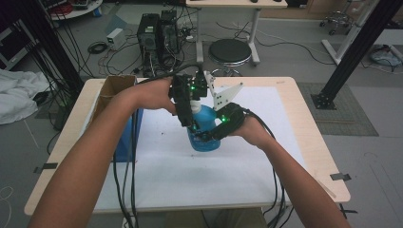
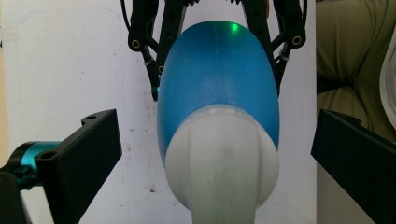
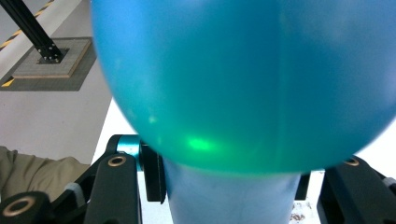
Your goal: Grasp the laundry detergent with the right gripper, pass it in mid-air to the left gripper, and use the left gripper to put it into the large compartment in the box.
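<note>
A blue bottle (image 1: 205,130) with a white cap (image 1: 196,105) stands upright on the white mat (image 1: 161,166) at the table's middle. My right gripper (image 1: 208,136) comes in low from the right and is shut on the bottle's lower body; in the right gripper view its jaws sit against both sides of the bottle (image 3: 243,70). My left gripper (image 1: 189,121) hangs over the bottle from the upper left. In the left gripper view its open jaws stand wide on either side of the cap (image 2: 222,168) without touching it, and the blue body (image 2: 217,84) lies beyond.
A brown cardboard box (image 1: 114,88) with a blue side (image 1: 124,137) stands at the mat's left edge. Cables (image 1: 124,190) trail off the table's front. Behind the table are a black stool (image 1: 230,51) and computer towers (image 1: 154,35) on the floor.
</note>
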Action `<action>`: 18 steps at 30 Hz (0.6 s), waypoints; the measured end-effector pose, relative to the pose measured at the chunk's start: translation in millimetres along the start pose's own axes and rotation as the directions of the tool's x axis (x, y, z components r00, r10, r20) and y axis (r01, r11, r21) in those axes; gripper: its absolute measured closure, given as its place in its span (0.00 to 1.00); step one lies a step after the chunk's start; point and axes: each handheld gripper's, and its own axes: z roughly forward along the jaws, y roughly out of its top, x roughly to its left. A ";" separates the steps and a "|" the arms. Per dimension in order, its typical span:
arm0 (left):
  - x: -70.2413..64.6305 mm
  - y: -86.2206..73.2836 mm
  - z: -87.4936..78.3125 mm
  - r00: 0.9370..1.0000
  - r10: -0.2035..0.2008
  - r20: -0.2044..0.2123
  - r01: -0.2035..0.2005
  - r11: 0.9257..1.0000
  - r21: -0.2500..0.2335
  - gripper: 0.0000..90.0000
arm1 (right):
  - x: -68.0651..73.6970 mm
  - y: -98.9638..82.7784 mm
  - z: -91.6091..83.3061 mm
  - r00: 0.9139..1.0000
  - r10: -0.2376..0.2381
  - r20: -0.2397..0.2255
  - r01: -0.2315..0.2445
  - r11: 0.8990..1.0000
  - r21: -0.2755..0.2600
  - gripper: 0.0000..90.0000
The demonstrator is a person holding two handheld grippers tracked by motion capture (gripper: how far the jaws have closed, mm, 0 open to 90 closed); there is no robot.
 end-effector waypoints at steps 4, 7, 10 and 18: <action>1.4 2.9 3.8 1.000 0.008 0.000 -0.008 1.000 0.005 0.02 | 0.7 0.5 -1.3 1.000 0.003 -0.004 -0.003 1.000 -0.001 0.50; 2.6 4.3 5.7 1.000 0.014 0.003 -0.015 1.000 0.014 0.02 | 0.3 0.5 -2.7 1.000 -0.001 0.000 0.001 1.000 -0.002 0.50; 3.2 5.3 7.7 1.000 0.018 0.006 -0.018 1.000 0.020 0.02 | 0.6 1.0 -3.8 1.000 0.001 0.001 -0.001 1.000 -0.003 0.50; 3.6 6.7 9.2 1.000 0.027 0.004 -0.027 0.999 0.021 0.04 | 0.8 1.4 -4.6 1.000 0.009 0.000 -0.009 1.000 -0.007 0.50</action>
